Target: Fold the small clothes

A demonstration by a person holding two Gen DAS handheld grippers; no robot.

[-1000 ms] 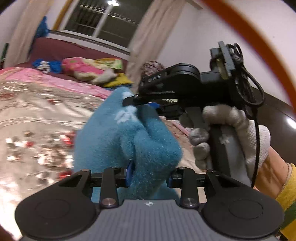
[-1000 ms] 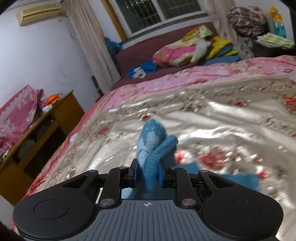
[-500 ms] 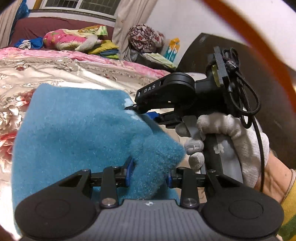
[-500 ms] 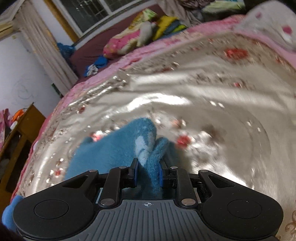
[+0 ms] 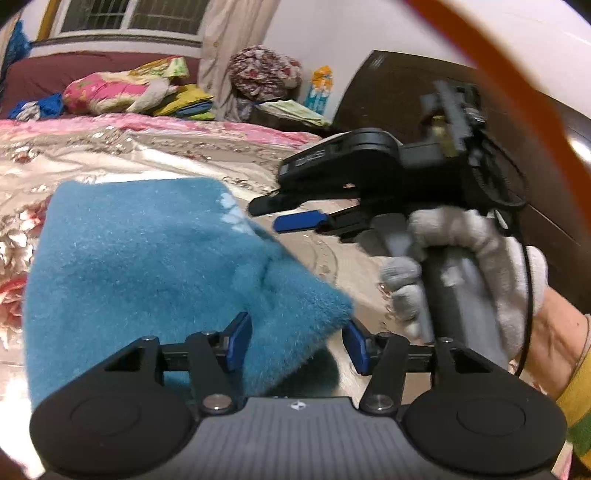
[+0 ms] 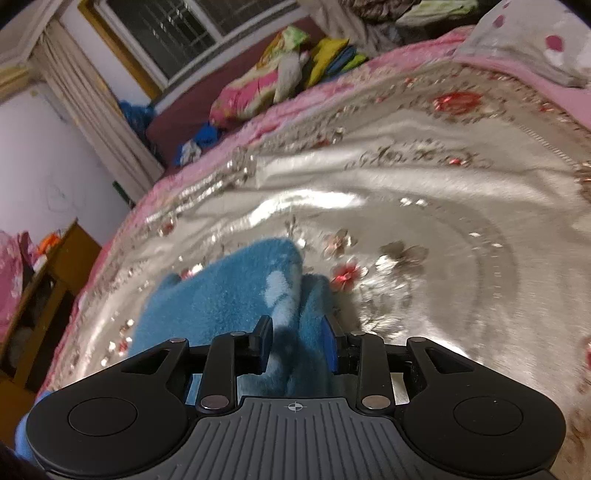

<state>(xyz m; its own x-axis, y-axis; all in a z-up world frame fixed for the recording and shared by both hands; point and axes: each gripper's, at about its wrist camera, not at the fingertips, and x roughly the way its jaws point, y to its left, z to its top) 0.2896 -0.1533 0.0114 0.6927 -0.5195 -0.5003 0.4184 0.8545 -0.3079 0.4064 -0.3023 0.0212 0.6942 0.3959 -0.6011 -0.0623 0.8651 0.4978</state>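
The blue fleece garment (image 5: 140, 266) lay spread on the silvery, embroidered bedspread (image 6: 424, 221), toward its near edge, in a bedroom with a barred window (image 5: 125, 16), beige curtains (image 6: 92, 122) and piled bedding (image 5: 122, 92) at the far side. Its pile was thick and fuzzy, with a small pale patch. The left gripper (image 5: 297, 343) stood released, blue pads wide either side of a fabric corner. The right gripper (image 6: 297, 341), held level in a white-gloved hand (image 5: 469, 273), also had its jaws parted, with a fold of the garment loose between them.
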